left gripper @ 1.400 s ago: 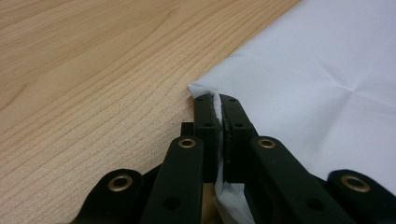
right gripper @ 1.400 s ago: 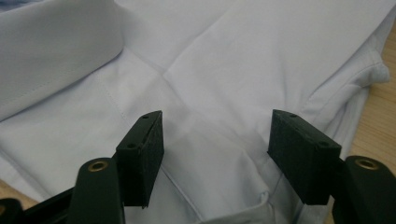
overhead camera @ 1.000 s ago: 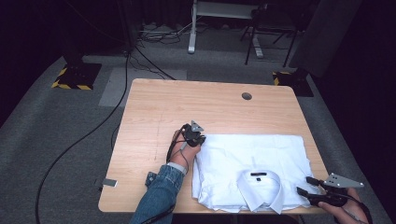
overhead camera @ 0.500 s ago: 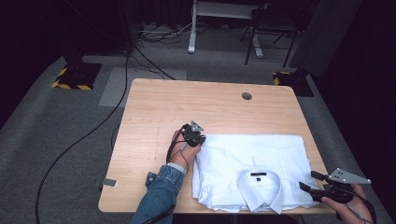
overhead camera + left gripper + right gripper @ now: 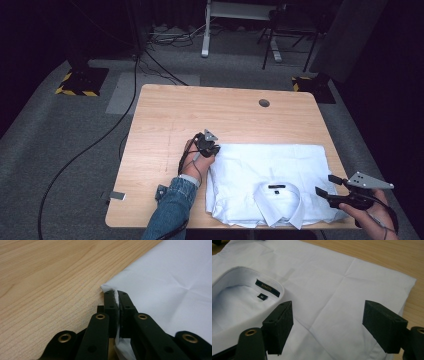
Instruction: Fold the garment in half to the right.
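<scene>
Pinching one shirt (image 5: 270, 170), left gripper (image 5: 209, 145) fingers hold cloth; right gripper (image 5: 332, 192) fingers wide.

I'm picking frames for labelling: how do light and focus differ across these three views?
High view: table evenly lit, floor around it dark, picture soft. Left gripper view: wood grain crisp, jaws at the bottom blurred, shirt bright but creases readable. Right gripper view: collar label legible, near jaws soft, no glare.
</scene>
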The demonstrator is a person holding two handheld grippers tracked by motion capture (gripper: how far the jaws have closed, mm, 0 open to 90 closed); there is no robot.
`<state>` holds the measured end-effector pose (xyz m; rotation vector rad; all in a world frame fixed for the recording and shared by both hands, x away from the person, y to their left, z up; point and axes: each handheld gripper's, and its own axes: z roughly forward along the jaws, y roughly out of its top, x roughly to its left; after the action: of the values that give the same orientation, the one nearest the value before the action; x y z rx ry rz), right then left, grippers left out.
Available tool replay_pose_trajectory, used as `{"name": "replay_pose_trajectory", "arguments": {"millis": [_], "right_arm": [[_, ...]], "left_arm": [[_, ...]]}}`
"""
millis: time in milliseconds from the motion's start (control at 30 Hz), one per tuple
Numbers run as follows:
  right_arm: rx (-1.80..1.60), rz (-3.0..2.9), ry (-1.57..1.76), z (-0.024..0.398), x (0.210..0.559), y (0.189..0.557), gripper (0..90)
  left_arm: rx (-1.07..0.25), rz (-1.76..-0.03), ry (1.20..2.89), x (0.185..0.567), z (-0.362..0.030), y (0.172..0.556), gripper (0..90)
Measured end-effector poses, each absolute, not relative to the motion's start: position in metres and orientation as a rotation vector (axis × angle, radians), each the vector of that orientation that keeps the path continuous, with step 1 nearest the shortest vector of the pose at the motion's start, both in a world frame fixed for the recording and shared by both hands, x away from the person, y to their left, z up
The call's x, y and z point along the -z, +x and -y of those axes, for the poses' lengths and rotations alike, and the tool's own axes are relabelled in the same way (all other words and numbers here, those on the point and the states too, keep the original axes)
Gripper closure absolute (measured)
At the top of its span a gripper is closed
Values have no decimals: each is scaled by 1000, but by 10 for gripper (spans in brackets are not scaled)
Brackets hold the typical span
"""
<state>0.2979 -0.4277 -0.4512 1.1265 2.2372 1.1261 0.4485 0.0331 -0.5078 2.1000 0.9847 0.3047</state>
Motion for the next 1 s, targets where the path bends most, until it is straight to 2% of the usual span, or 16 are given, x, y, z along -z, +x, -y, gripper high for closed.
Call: {"name": "replay_pose_trajectory", "arguments": {"millis": [1000], "right_arm": [[-1155, -2257, 1007, 349, 416, 304, 225]], "left_arm": [[-301, -983, 2101, 508, -34, 449, 867]]}}
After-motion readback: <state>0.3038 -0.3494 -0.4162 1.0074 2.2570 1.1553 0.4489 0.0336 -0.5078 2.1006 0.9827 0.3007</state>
